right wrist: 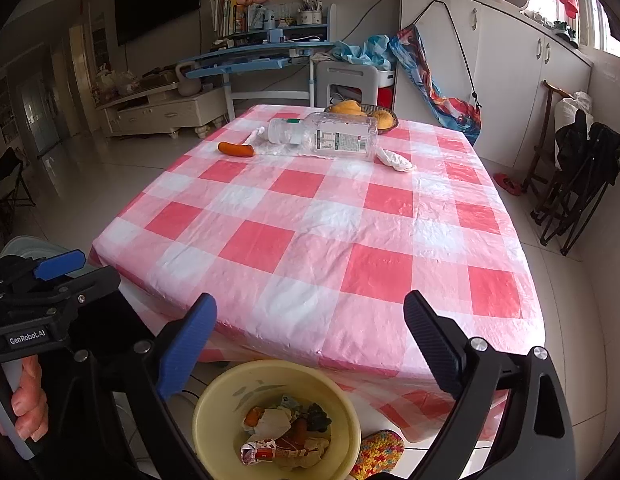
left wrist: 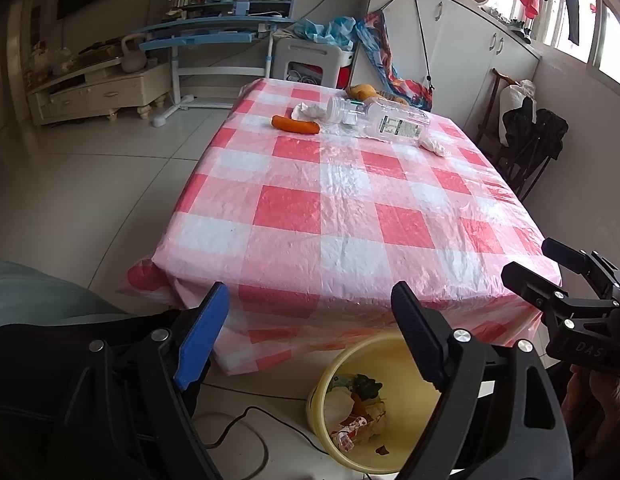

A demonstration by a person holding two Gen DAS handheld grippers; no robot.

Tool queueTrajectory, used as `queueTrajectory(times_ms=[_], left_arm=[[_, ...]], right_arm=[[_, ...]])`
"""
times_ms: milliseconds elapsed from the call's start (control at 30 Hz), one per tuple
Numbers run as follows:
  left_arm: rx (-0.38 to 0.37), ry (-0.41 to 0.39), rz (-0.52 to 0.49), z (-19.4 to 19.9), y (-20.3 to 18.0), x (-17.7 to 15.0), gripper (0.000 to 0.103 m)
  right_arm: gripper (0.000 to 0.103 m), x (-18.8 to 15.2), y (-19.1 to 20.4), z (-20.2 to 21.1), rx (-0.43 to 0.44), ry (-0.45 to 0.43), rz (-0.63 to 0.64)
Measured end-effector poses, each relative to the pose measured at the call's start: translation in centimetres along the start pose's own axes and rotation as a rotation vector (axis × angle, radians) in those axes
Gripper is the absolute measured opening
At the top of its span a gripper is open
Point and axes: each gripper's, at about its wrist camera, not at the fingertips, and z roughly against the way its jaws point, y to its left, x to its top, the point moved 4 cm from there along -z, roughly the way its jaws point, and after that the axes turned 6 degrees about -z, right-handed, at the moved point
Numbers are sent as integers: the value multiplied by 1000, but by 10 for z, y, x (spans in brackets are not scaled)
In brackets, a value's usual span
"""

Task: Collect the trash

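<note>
A yellow bin (left wrist: pixel 321 385) (right wrist: pixel 206 400) stands on the floor at the table's near edge, holding crumpled paper, wrappers and food scraps. Far across the red-checked tablecloth (left wrist: pixel 318 216) (right wrist: pixel 310 240) lie a clear plastic bottle (left wrist: pixel 390 120) (right wrist: pixel 330 136) on its side, an orange carrot-like piece (left wrist: pixel 296 124) (right wrist: pixel 236 148), a crumpled white paper (left wrist: pixel 308 111) (right wrist: pixel 257 134) and a white wad (left wrist: pixel 435 146) (right wrist: pixel 394 159). My left gripper (left wrist: pixel 310 296) (right wrist: pixel 86 270) and right gripper (right wrist: pixel 310 300) (left wrist: pixel 530 258) hover side by side above the bin, both open with nothing between the fingers.
A basket of yellow fruit (right wrist: pixel 352 109) sits at the table's far edge. A black cable (left wrist: pixel 238 420) runs on the floor beside the bin, and a crocheted slipper (right wrist: pixel 380 452) lies to its right. A folded dark chair (right wrist: pixel 578 184) stands right of the table.
</note>
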Motion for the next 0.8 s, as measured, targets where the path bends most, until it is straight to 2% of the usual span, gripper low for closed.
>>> queueTrajectory(times_ms=[800], left_arm=[[0, 21, 4, -7, -1, -3, 83]], right_arm=[[92, -1, 8, -3, -13, 3, 37]])
